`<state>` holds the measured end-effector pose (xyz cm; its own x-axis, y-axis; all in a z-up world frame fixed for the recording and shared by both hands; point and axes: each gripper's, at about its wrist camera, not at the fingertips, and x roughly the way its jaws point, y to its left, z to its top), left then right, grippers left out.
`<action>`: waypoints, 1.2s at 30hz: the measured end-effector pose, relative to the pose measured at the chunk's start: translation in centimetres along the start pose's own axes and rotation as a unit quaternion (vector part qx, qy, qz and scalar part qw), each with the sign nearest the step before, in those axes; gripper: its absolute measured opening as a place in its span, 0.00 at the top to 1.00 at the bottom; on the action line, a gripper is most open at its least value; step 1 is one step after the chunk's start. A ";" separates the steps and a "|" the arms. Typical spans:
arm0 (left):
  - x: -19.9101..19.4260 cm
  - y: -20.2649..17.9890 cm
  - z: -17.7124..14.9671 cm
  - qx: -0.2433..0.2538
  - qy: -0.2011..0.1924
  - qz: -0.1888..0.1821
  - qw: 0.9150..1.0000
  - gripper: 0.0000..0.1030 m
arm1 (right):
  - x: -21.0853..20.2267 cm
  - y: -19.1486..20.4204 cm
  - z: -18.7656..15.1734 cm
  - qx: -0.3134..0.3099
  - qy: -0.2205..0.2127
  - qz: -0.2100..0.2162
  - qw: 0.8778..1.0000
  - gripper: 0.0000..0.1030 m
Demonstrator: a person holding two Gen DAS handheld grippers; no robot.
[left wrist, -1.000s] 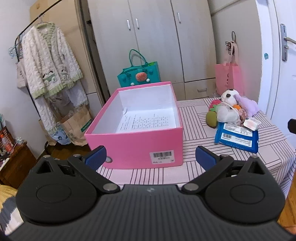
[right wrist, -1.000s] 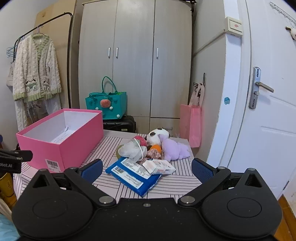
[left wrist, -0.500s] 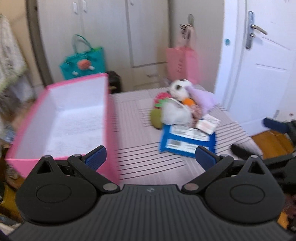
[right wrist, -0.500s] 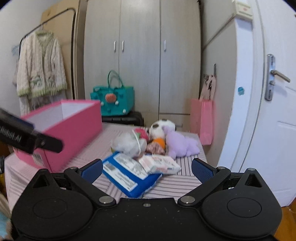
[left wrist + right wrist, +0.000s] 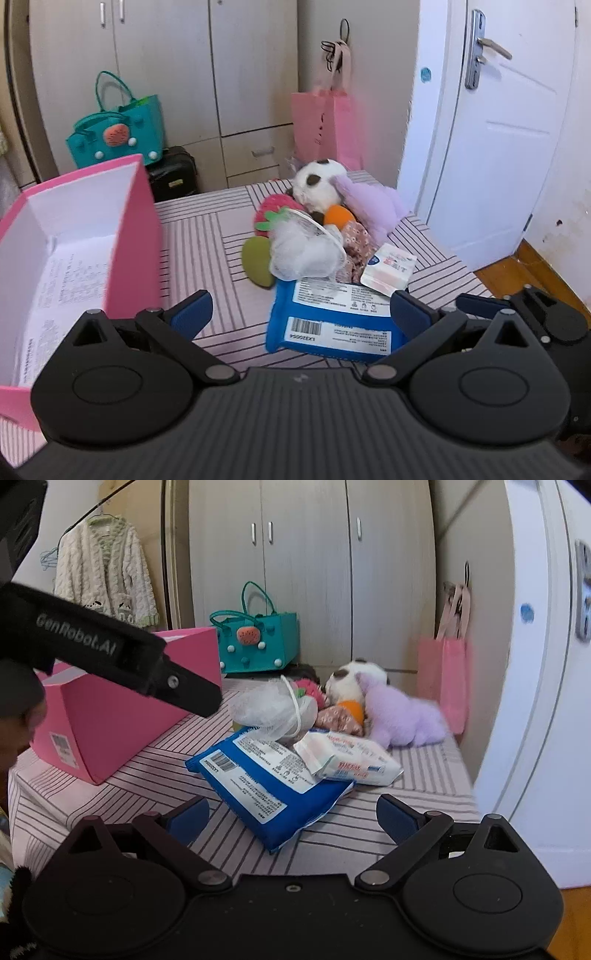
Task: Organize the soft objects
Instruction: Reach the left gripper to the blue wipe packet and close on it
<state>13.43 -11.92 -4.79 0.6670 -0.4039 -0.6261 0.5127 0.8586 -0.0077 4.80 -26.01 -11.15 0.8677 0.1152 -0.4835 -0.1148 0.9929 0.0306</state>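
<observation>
A pile of soft things lies on the striped table (image 5: 207, 229): a blue pack (image 5: 332, 317) (image 5: 266, 775), a white tissue pack (image 5: 389, 269) (image 5: 351, 762), a white mesh puff (image 5: 306, 251) (image 5: 269, 709), a panda plush (image 5: 317, 181), a purple plush (image 5: 373, 205) (image 5: 402, 716) and a strawberry plush (image 5: 273, 214). An open pink box (image 5: 129, 229) (image 5: 110, 723) stands to the left. My left gripper (image 5: 299, 314) is open and empty, just before the blue pack. My right gripper (image 5: 291, 818) is open and empty, near the blue pack's front edge.
A wardrobe (image 5: 207, 74), a teal bag (image 5: 118, 133) and a pink paper bag (image 5: 325, 125) stand behind the table. A white door (image 5: 498, 129) is at the right. The left gripper's body (image 5: 110, 653) crosses the right wrist view at upper left.
My left gripper has swung right from the pink box toward the pile. My right gripper has moved closer to the blue pack. Both stay open.
</observation>
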 end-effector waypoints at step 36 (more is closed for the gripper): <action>7.1 2.4 -2.4 -0.055 0.052 -0.103 0.992 0.43 | 3.4 1.4 -0.4 0.025 0.030 -0.012 0.999 0.47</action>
<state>18.07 -11.96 -11.14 0.4920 -0.5452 -0.6788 0.5662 0.7926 -0.2263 7.43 -24.19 -13.11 0.8397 0.0912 -0.5353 -0.0691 0.9957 0.0614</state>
